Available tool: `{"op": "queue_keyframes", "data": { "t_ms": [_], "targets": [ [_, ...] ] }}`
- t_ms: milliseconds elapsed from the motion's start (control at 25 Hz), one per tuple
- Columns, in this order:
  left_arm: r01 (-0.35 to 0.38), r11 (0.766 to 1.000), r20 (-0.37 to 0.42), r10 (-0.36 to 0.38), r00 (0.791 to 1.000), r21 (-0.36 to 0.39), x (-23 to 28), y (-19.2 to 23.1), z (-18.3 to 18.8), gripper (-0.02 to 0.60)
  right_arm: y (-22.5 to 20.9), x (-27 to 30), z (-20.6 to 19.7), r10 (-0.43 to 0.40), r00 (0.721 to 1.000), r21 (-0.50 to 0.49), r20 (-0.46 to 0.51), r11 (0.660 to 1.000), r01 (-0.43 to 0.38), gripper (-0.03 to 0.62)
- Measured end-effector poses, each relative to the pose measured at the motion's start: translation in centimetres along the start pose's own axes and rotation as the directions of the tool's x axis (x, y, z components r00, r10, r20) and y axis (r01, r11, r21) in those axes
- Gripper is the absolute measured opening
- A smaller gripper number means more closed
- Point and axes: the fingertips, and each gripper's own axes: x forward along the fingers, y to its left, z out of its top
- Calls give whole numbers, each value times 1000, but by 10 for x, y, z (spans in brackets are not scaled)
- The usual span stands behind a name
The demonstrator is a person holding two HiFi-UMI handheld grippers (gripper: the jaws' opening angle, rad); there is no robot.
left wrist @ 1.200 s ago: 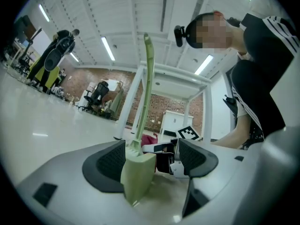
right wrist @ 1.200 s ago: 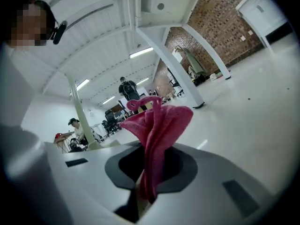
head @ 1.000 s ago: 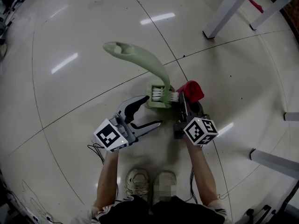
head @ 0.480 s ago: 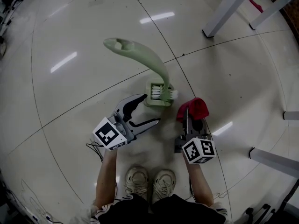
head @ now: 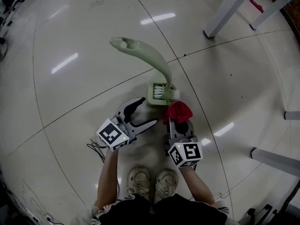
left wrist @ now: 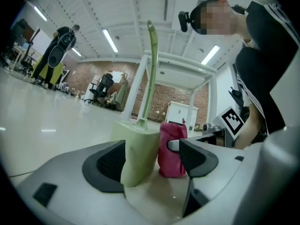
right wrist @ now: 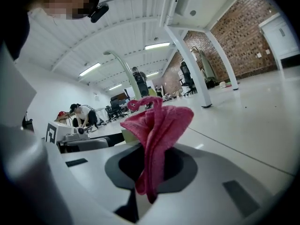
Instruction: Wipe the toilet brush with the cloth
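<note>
- The toilet brush [head: 161, 68] stands in its pale green holder [head: 156, 99] on the floor [head: 84, 88], with its handle curving toward eleven o'clock.
- The red cloth [head: 178, 110] sits at the holder's four o'clock, close against it and pinched between the right gripper's [head: 178, 122] closed jaws.
- The left gripper [head: 149, 110], at seven o'clock, has its jaws apart and holds nothing.
- The wiping looks barely begun — bristles and handle seem left to do.
- No brand or text is readable — only the square markers.
</note>
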Motion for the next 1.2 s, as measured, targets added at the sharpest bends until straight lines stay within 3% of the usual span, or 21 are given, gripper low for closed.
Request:
{"op": "queue_keyframes", "data": {
  "t_ms": [320,600,840,1080,1200],
  "targets": [
    [-117,993,31,118,993,-25,-34,34,5,337,9,3,-3,-50,999,-89,13,995,51,31],
    [-110,993,23,111,994,-30,-38,31,0,337,31,5,-11,-65,998,-131,22,989,67,32],
    [-128,992,43,128,991,-18,-54,35,8,337,60,26,-19,-3,1000,-159,-4,987,2,31],
    [-172,985,147,174,974,-30,-77,45,38,337,102,40,-23,117,992,-206,-37,971,-122,31],
    [-178,983,198,184,963,-48,-80,47,48,337,106,33,-12,143,990,-215,-15,966,-143,32]
  ]
}}
